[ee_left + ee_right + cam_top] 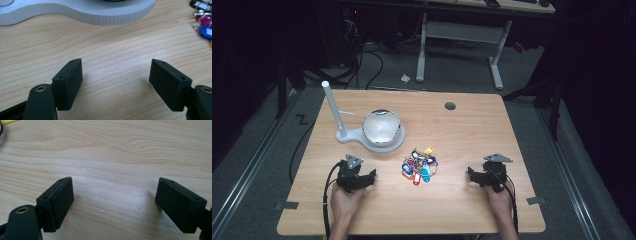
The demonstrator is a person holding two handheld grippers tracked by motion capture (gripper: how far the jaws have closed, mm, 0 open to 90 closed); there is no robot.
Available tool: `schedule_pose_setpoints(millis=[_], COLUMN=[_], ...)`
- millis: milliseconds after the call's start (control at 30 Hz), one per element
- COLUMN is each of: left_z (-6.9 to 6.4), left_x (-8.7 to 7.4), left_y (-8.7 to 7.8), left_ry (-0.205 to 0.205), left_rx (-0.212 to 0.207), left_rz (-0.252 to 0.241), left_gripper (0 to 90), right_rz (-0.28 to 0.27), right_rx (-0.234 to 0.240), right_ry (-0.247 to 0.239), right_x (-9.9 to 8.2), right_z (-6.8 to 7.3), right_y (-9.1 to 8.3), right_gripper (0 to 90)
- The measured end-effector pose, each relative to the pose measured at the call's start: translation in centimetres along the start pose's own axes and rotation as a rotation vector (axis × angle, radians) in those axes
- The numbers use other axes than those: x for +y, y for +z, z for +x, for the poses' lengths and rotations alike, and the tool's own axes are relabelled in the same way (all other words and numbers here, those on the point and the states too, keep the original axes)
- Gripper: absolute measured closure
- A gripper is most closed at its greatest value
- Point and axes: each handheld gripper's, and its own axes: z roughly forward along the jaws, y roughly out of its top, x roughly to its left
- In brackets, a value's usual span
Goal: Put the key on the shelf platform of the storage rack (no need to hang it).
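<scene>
A wooden worktop (462, 130) carries, toward its far left, a white stand (349, 134) with an upright post and a shiny bowl (382, 128) seated on its round base. Nearer the person, at the middle, lies a heap of coloured key tags (419, 166) on rings. Nothing appears started: the tags sit untouched in one pile and the bowl looks empty, so picking up and placing is all still ahead, as far as can be judged. The left tongs (371, 176) rest low on the worktop left of the tags, jaws spread wide and holding nothing; the tags are near, off to their right. The right tongs (472, 175) sit right of the tags, likewise spread and empty, the heap between both pairs.
</scene>
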Motion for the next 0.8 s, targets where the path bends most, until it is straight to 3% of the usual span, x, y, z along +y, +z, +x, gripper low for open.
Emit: schedule_pose_setpoints(millis=[133, 367, 600, 800], left_z=[-0.2, -1.1, -2.9, -4.0], left_x=[0.3, 1.3, 2.6, 3.5], left_y=[-0.2, -0.8, -0.9, -0.7], left_ry=[-0.005, 0.024, 0.068, 0.104], left_rx=[-0.021, -0.071, -0.131, -0.156], left_rz=[-0.01, -0.024, -0.015, -0.016], left_gripper=[27.1, 27.2, 27.6, 27.6], right_rz=[0.0, 0.0, 0.0, 0.0], right_rx=[0.0, 0.0, 0.001, 0.001], right_ry=[0.0, 0.0, 0.0, -0.001], right_x=[0.0, 0.0, 0.0, 0.0], right_z=[0.0, 0.0, 0.0, 0.0], right_y=[0.0, 0.0, 0.0, 0.0], right_gripper=[15.2, 15.2, 15.2, 15.2])
